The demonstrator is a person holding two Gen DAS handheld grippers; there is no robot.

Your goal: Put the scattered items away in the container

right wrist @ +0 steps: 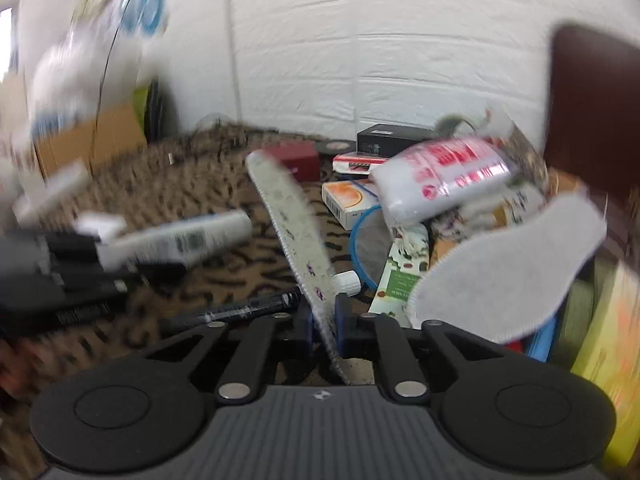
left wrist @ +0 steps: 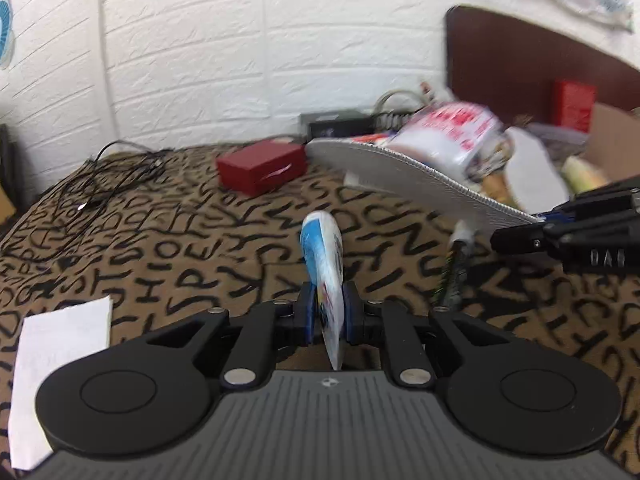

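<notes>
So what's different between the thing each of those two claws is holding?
The left gripper pinches a white tube with blue print, small and plump. The right gripper pinches a grey insole, long, flat and thin, with a stitched edge. Both are clamped edge-on between shut jaws, lifted above the patterned bedspread.

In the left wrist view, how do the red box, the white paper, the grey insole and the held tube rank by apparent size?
1. grey insole
2. white paper, though nearness to the camera enlarges it
3. red box and held tube: look alike, unranked; the tube is much nearer.
</notes>
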